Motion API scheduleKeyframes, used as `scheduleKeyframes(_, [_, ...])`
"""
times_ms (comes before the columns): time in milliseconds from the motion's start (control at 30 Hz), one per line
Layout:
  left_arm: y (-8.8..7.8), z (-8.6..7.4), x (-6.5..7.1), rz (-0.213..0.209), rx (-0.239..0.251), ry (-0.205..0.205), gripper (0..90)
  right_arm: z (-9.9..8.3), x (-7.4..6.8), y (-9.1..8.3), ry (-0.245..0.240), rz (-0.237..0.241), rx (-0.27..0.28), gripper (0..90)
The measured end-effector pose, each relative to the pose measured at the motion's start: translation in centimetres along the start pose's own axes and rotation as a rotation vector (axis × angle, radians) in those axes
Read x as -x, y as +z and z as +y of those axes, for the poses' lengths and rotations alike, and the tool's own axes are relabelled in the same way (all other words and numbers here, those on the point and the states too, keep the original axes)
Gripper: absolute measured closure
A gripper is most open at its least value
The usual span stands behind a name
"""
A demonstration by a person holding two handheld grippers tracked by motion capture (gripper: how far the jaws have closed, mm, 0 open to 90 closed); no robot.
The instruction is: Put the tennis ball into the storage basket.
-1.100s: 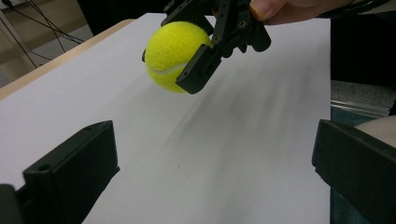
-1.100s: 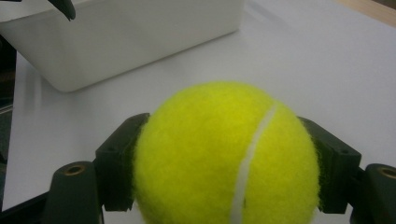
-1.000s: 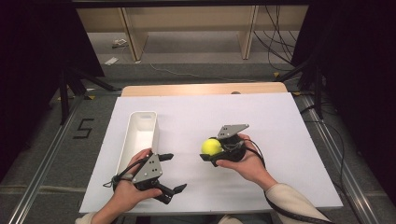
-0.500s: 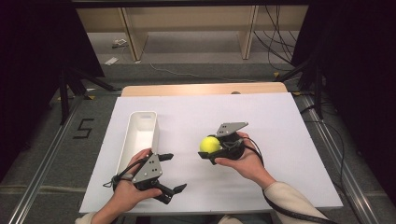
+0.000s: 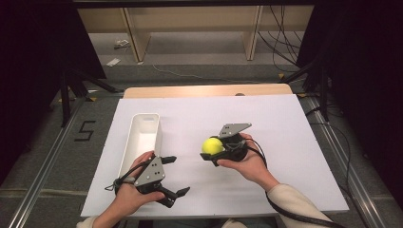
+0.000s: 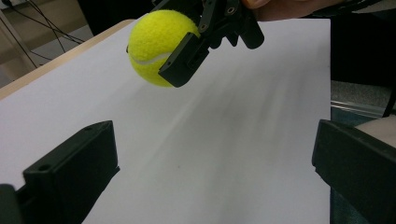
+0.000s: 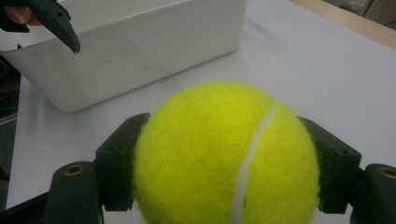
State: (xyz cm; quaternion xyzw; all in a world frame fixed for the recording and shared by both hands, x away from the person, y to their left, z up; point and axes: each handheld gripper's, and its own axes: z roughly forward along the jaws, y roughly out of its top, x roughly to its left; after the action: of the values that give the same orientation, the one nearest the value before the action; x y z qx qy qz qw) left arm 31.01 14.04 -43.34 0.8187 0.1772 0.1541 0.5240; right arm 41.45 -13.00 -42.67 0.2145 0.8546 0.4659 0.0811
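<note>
Up above, the high view has the right claw (image 5: 212,151) clamped on a yellow tennis ball (image 5: 212,145), held just over the white worktop (image 5: 285,142) near its middle. The left claw (image 5: 177,175) sits lower and nearer the front edge, jaws spread wide with nothing between them. A long white bin (image 5: 142,137) stands on the worktop just left of both, its near end beside the left hand (image 5: 130,192). Between ball and bin lies only bare white surface. The right hand (image 5: 247,161) cups its tool from behind, and a black cable (image 5: 294,216) runs back along the sleeve. Past the far edge a strip of wood (image 5: 204,90) borders the worktop, with wooden shelf legs (image 5: 135,33) and loose cables (image 5: 280,38) on the floor beyond.

Next, the left gripper view: its own two black jaws stand far apart at the lower corners, open over the bare worktop (image 6: 210,154). Farther off, the ball (image 6: 156,46) hangs above the surface, pinched by the right claw (image 6: 159,49), whose near jaw covers part of the ball's side.

Lastly, the right gripper view: the ball (image 7: 224,154) sits close up, gripped on both flanks by the black jaws. Behind it stands the bin (image 7: 140,51), its side wall facing the ball. One jaw tip of the left claw (image 7: 56,23) pokes in at the upper left, in front of the bin's corner.
</note>
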Motion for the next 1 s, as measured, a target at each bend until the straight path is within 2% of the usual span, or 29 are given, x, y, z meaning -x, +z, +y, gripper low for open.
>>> scheduleKeyframes(1000, [-0.05, 0.03, -0.02, 0.002, 0.001, 0.002, 0.0, 0.95, 0.07, 0.36, -0.001, 0.004, 0.022, 26.3])
